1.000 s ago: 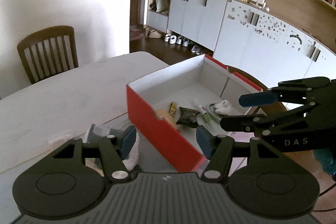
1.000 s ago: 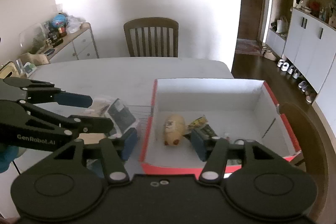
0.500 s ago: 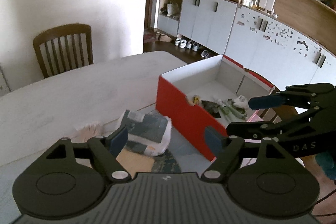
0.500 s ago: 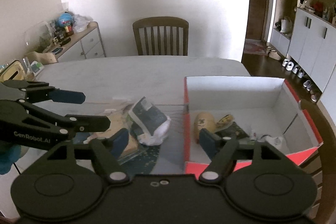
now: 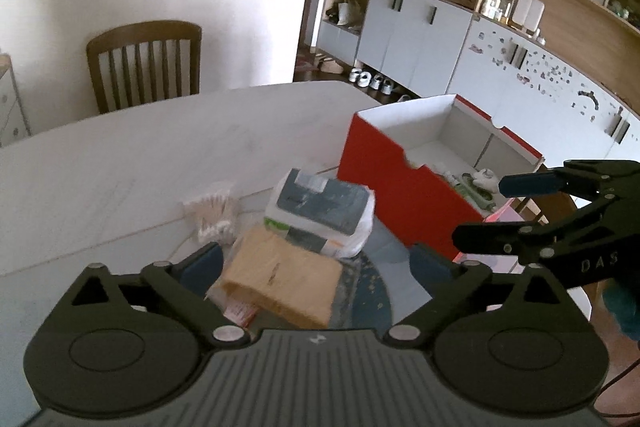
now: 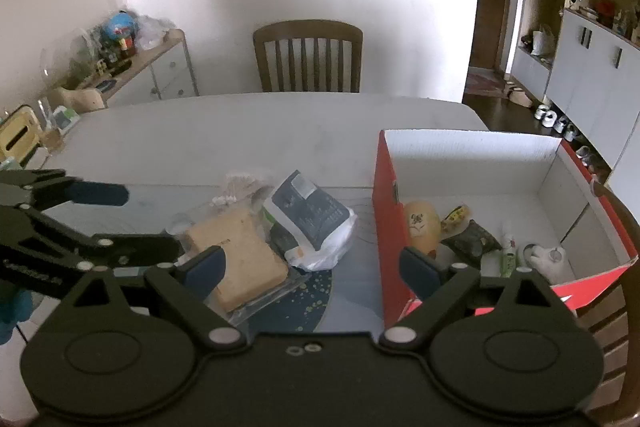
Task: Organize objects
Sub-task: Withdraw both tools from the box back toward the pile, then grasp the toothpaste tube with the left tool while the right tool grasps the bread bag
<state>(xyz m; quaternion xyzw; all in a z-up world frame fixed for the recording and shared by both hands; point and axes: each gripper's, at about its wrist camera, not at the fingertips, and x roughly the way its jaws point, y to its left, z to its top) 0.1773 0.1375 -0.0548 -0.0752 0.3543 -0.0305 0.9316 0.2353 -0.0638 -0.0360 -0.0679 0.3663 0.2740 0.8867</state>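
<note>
both grippers gaping wide and empty, left gripper (image 5: 316,261) hanging right over the brown packet (image 5: 282,277), right gripper (image 6: 312,261) between white bag (image 6: 310,221) and red box (image 6: 386,211)

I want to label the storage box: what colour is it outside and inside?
The box is red outside, white inside; the right wrist view shows it best.

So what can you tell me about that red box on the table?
The red box is an open cardboard carton, red outside and white inside, with no lid on. It stands upright on the white table, right of a pile of packets. A small notch is cut into its near wall. Inside lie a few small items, among them a tan figure and a dark snack packet.
</note>
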